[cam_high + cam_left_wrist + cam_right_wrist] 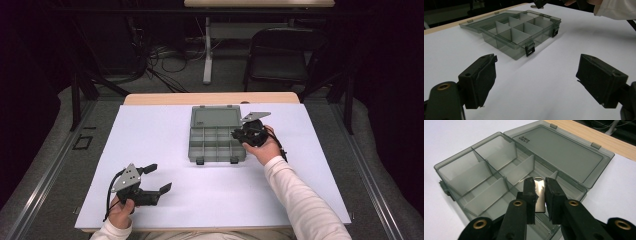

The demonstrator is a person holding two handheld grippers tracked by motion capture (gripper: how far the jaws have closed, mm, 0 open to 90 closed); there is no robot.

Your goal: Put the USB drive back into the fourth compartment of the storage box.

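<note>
Held piece: we have a small flat shiny metal plate (pixel 539 195) pinched between the jaws of the right gripper (pixel 540 185), which are closed down onto its two faces.
Where it is: we hold it just above the near right compartments of the organizer box (pixel 499 173), inside the rim, close to the hinge side.
Box: the smoky clear plastic box sits on the white table (pixel 165 200), its lid (pixel 216 117) laid flat open behind and its compartments bare.
Right gripper seen from above: (pixel 248 134), at the right edge of the box (pixel 215 142).
Left gripper: (pixel 157 178) we rest it near the table's front edge, jaws spread wide, nothing between them, well apart from the box.
Handling, as we judge it: the plate looks light, stiff and slick; a grip across the flat faces suits it, and it may slide if we loosen early.
</note>
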